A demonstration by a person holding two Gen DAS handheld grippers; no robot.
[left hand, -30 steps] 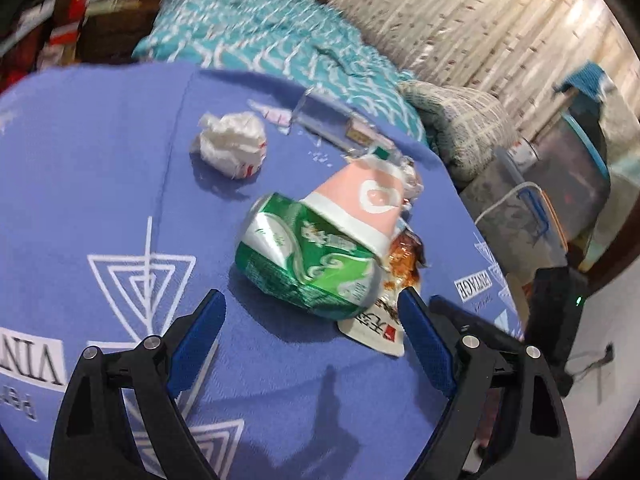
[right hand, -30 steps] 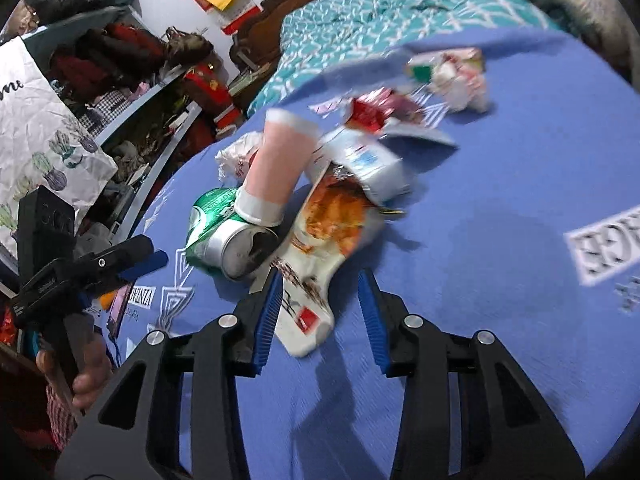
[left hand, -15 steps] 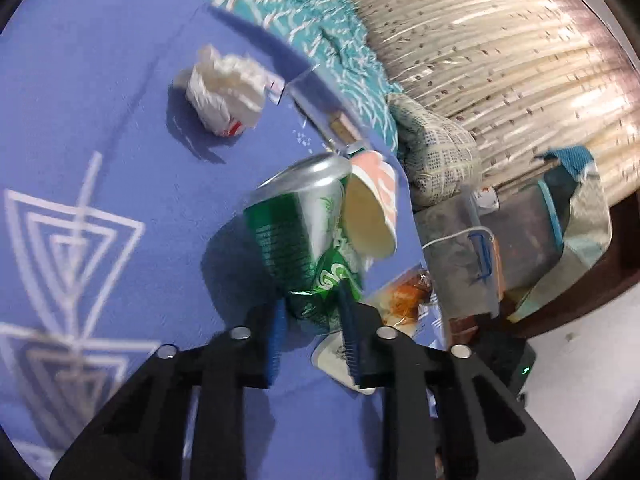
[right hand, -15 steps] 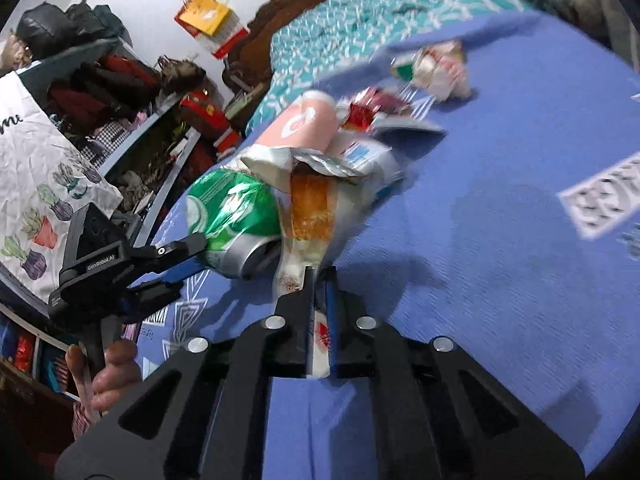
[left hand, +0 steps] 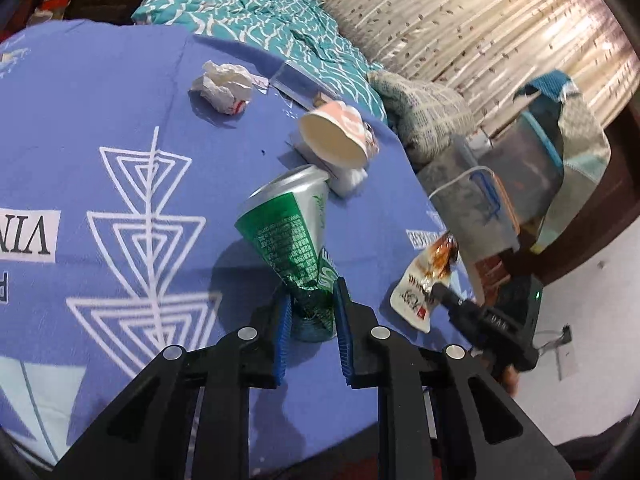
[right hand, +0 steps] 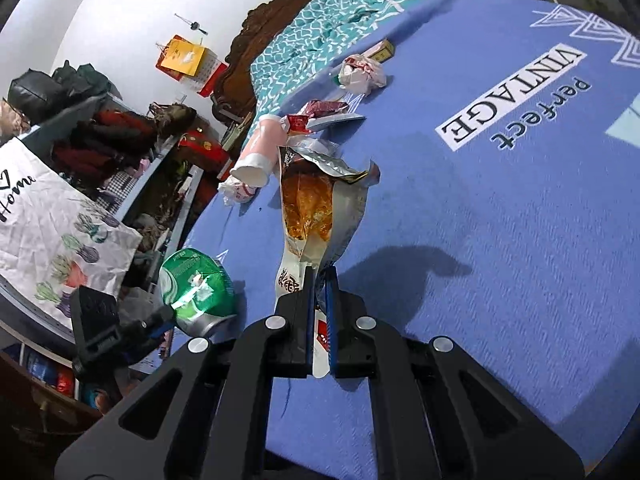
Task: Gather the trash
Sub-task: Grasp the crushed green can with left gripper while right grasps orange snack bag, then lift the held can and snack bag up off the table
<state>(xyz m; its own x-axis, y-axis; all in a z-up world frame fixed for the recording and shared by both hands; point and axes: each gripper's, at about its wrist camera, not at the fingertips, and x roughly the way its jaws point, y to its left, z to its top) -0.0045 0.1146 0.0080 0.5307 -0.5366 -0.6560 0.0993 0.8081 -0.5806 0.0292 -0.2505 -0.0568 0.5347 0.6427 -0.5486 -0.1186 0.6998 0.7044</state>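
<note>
A: Nearest first. What do the tongs hold?

B: The left tongs (left hand: 310, 312) are clenched on the crushed foot of the green can (left hand: 292, 236), lifted over the blue cloth (left hand: 120, 184). The right tongs (right hand: 319, 312) pinch the bottom edge of the torn snack bag (right hand: 316, 216), whose open mouth points away at 12 o'clock.

A: What could go wrong?

B: I'd judge the can the shakier hold. Only its crumpled end is caught, so the heavy top could lever it out on a quick swing. The bag is torn open, so tipping it may spill crumbs.

A: What's left beyond?

B: In the left view, a paper cup (left hand: 336, 140) lies on its side at 12 o'clock, touching a white scrap. A crumpled paper ball (left hand: 224, 86) sits farther off at 11. The right view shows another crumpled wrapper (right hand: 360, 74) far at 1 o'clock.

A: Room to move?

B: The cloth's near edge lies just under both tongs. Open cloth spreads at 9 o'clock on the left and 2 o'clock on the right. No bin is in sight.
</note>
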